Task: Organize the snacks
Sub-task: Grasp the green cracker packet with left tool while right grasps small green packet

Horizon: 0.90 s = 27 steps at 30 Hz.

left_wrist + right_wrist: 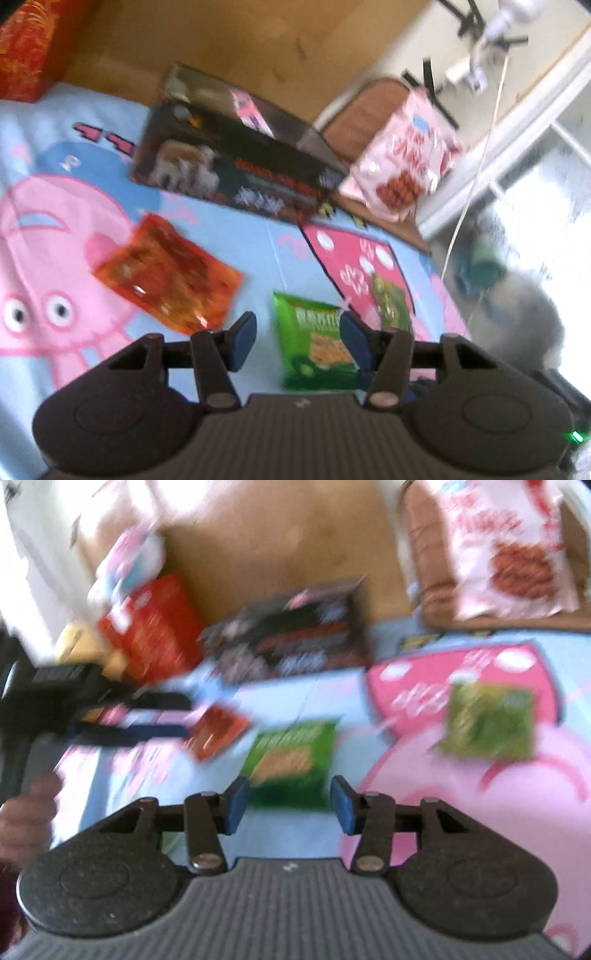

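A green cracker packet lies on the cartoon mat just ahead of my open, empty left gripper, nearer its right finger. It shows in the right wrist view just ahead of my open, empty right gripper. An orange snack pouch lies to the left; it also shows small in the right view. A smaller dark green packet lies to the right. A dark open box stands behind them. A pink-white snack bag lies on a brown cushion.
The blue and pink cartoon mat covers the floor. A red patterned box stands at the far left. The left gripper and the hand holding it reach in from the left. A white cable hangs at right.
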Each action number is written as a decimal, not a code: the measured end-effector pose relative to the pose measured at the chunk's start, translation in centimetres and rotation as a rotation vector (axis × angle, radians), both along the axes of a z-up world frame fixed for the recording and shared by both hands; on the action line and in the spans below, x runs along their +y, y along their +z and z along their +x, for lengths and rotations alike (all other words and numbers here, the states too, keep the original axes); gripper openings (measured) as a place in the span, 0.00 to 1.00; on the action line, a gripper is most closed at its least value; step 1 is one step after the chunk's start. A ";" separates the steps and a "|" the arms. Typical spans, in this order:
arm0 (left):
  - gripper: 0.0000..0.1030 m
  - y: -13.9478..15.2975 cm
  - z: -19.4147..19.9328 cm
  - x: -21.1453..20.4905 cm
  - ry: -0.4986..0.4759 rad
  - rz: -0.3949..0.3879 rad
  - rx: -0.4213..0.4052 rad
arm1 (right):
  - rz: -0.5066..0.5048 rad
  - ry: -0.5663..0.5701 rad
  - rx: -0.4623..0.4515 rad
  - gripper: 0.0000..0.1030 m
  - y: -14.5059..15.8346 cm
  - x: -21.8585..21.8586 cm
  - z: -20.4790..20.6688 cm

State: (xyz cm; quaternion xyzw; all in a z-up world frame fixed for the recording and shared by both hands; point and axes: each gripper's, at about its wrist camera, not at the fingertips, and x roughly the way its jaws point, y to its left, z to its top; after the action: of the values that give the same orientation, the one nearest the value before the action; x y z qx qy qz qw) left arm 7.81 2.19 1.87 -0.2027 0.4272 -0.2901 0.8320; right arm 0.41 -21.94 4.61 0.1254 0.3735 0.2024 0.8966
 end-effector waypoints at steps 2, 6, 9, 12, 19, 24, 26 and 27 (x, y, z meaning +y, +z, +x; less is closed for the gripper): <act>0.52 -0.3 -0.3 -0.6 -0.007 0.011 0.009 | -0.034 0.057 -0.048 0.50 0.6 0.8 -1.4; 0.53 -0.5 -0.3 -0.9 0.001 0.024 0.014 | -0.132 0.002 -0.160 0.51 2.1 -0.8 -2.8; 0.53 -0.5 -0.3 -1.2 0.004 0.034 0.021 | -0.192 -0.167 -0.154 0.51 2.5 -4.5 -2.0; 0.53 -0.8 -0.2 -1.3 0.006 0.035 0.033 | -0.224 -0.309 -0.094 0.51 2.1 -7.9 0.8; 0.53 -0.9 -0.2 -1.1 0.022 0.045 0.042 | -0.094 -0.223 0.008 0.50 0.2 -8.6 4.9; 0.53 -0.7 0.0 -0.4 0.036 0.025 0.047 | -0.066 0.034 -0.020 0.50 0.6 -3.8 1.3; 0.53 -0.6 0.0 -0.4 0.028 0.023 0.045 | -0.036 0.102 -0.019 0.51 1.0 -3.0 -0.3; 0.53 -0.6 0.0 -0.4 0.023 0.022 0.045 | -0.051 0.102 -0.041 0.56 1.3 -2.9 -1.0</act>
State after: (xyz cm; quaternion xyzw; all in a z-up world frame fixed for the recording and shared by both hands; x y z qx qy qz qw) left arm 7.76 1.75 1.27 -0.2049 0.4464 -0.2714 0.8277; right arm -0.60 -24.81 5.86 0.0792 0.3658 0.2409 0.8955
